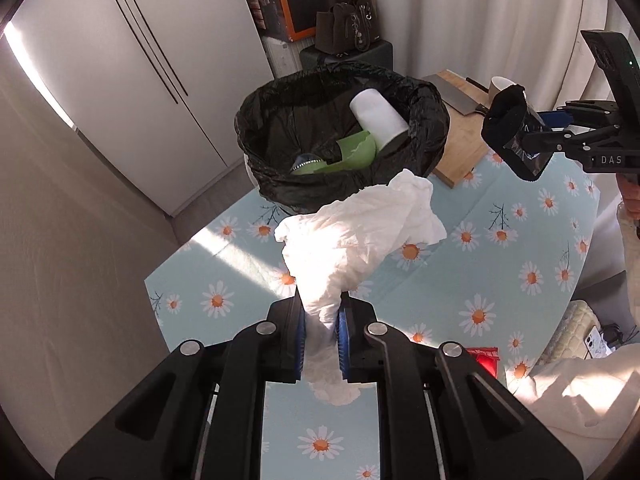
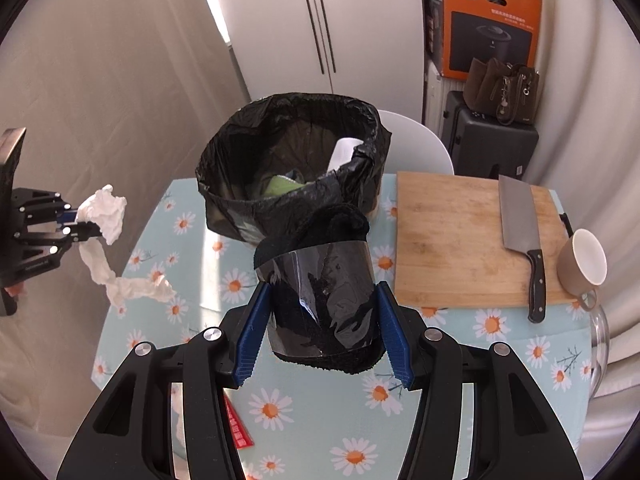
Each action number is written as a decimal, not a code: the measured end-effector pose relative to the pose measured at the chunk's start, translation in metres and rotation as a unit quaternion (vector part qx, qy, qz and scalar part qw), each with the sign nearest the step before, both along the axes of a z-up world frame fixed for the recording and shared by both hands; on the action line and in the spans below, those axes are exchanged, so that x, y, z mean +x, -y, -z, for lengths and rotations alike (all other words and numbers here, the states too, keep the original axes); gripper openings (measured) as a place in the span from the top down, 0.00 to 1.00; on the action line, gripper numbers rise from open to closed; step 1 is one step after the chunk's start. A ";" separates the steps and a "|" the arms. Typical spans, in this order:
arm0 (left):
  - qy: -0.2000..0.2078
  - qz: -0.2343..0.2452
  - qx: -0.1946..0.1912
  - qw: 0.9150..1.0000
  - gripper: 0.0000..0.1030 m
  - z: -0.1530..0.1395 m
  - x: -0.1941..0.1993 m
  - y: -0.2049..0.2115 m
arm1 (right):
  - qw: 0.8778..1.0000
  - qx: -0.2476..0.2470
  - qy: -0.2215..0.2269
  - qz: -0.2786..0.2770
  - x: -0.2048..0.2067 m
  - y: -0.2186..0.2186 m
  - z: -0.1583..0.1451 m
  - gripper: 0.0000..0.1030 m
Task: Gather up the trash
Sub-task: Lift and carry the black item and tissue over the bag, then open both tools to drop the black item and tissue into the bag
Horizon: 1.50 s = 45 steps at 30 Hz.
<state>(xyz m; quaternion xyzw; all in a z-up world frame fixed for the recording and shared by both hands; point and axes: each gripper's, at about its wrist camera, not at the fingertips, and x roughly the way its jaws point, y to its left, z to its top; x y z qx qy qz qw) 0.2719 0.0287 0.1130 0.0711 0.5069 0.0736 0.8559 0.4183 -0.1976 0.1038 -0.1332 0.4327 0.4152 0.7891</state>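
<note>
Two pieces of trash are up off the table, one in each of my grippers. My left gripper [image 1: 322,334] is pinched nearly together on a crumpled white paper tissue [image 1: 356,236], whose loose bulk billows up through the middle of the left wrist frame while a tail hangs below the blue pads. In the right wrist view the same tissue [image 2: 105,210] shows at the left edge, with a twisted strip trailing down toward the tablecloth.

My right gripper [image 2: 322,330] is clamped, jaws about half spread, on a black fabric bundle wrapped in a glossy dark plastic band [image 2: 324,292]; the blue pads press on both its sides at the centre of that frame. From the left wrist camera the bundle [image 1: 510,136] appears at the right edge, level with the bin's rim.

The white bin lined with a black plastic bag [image 1: 340,128] stands on the pale blue daisy-print tablecloth [image 1: 460,280], just above centre in both views. Inside it lie a white paper cup [image 1: 378,118] and torn green scraps [image 1: 348,152].

To the right of the bin in the right wrist frame sits a bamboo cutting board [image 2: 448,240] with a steel cleaver with a black handle [image 2: 522,236] on it, and a brown mug with a white inside [image 2: 582,266] at the board's right edge. A small red packet [image 1: 486,360] lies on the cloth at the lower right of the left wrist frame.
</note>
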 end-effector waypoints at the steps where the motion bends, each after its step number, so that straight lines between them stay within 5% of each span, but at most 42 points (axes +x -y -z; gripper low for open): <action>1: 0.007 0.001 0.007 1.000 0.87 -0.010 0.004 -0.001 | 1.000 0.001 0.007 -0.001 0.002 -0.003 -0.007 0.52; 14: 0.072 0.031 0.052 0.996 0.87 -0.117 0.061 0.014 | 0.998 0.032 0.059 -0.019 0.025 -0.037 -0.080 0.52; 28: 0.109 0.072 0.050 0.990 0.84 -0.145 0.140 0.003 | 0.997 0.060 0.026 -0.034 0.065 -0.087 -0.073 0.51; 29: 0.112 0.073 0.051 0.990 0.75 -0.141 0.146 0.002 | 0.997 0.062 0.022 -0.036 0.068 -0.091 -0.069 0.49; 30: 0.115 0.073 0.052 0.989 0.45 -0.136 0.150 0.001 | 0.997 0.063 0.021 -0.040 0.071 -0.097 -0.064 0.48; 32: 0.128 0.075 0.046 0.988 0.10 -0.124 0.153 -0.005 | 0.997 0.059 0.031 -0.041 0.074 -0.108 -0.054 0.32; 34: 0.130 0.075 0.025 0.988 0.10 -0.108 0.151 -0.014 | 0.997 0.045 0.043 -0.035 0.075 -0.112 -0.043 0.18; 45: 0.101 -0.008 -0.041 0.994 0.06 -0.036 0.104 -0.054 | 1.000 0.002 -0.004 0.000 0.066 -0.088 0.010 0.17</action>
